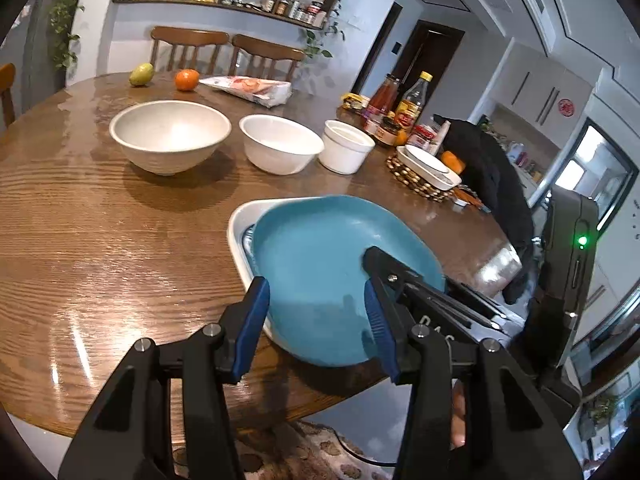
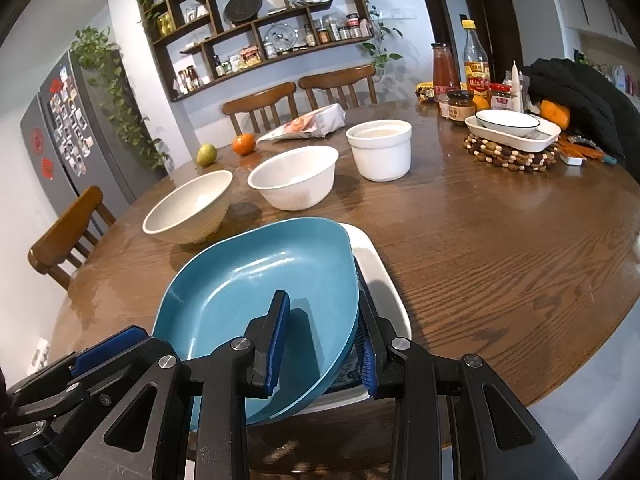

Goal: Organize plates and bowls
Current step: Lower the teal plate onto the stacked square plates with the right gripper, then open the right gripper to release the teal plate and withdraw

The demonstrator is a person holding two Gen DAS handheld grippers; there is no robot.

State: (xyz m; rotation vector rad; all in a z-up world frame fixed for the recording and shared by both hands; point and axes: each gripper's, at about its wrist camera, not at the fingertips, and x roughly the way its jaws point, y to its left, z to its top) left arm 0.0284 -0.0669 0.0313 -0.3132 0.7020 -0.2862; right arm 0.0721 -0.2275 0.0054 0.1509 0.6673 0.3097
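Left wrist view first: the left gripper (image 1: 316, 312) has its jaws spread wide, hovering over the near edge of the teal plate (image 1: 320, 256) without touching it as far as I can tell. That plate sits tilted on a white rectangular dish (image 1: 236, 232) at the near edge of the wooden tabletop (image 1: 100, 248). The right gripper (image 1: 374, 266) comes in from the right, one finger lying inside the plate. Further back there's a beige bowl (image 1: 170, 136), a white bowl (image 1: 280, 144) and a white ramekin (image 1: 346, 146) in a row.

Right wrist view: the right gripper (image 2: 324, 336) is pinching the teal plate (image 2: 256, 280) by its right rim, one jaw inside the plate, the other outside between it and the white rectangular dish (image 2: 384, 280). The plate spreads out to the left and ahead of the jaws, right edge raised off the dish. The left gripper (image 2: 112, 344) peeks in at lower left.

My guess: the right hand owns this move, since it's already clamped on. What matters is whether the plate settles flat and centered on the dish before letting go.
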